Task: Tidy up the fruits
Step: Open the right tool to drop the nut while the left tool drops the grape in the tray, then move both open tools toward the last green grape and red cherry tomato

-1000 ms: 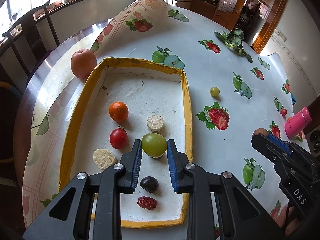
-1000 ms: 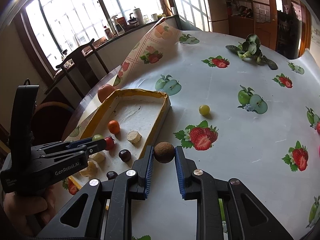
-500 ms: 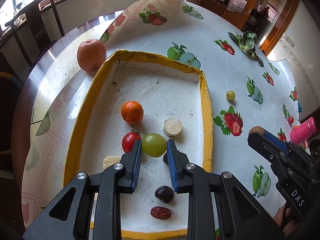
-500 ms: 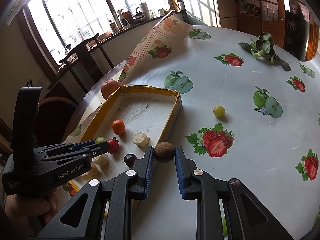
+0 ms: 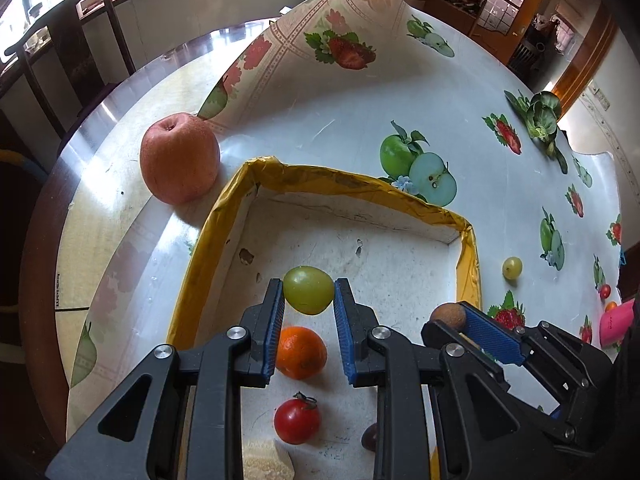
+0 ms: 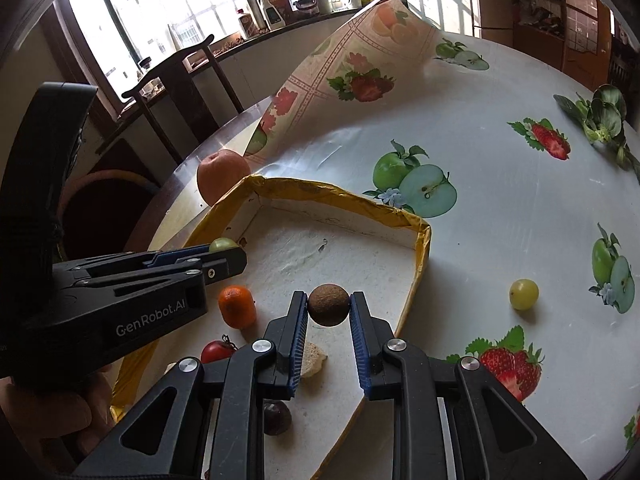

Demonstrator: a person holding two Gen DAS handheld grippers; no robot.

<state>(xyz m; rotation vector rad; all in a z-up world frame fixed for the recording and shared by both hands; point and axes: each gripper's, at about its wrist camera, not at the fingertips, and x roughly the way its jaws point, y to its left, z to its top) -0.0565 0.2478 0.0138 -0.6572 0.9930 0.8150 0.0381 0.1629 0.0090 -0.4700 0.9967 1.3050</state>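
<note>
My left gripper is shut on a green grape, held above the white floor of the yellow-rimmed tray. My right gripper is shut on a small brown round fruit, also over the tray, near its right side. Both grippers hang side by side; the right one shows at the lower right of the left wrist view. On the tray floor lie an orange, a red tomato, a dark plum and pale slices.
A big red apple rests on the table just outside the tray's far left corner. A loose yellow-green grape lies on the fruit-print cloth to the tray's right. The cloth's far corner curls up. Green leaves and a pink cup sit further right.
Both grippers have moved forward and lower, toward the tray's far end, each still holding its fruit. The right one has come from beside the tray to over its floor.
</note>
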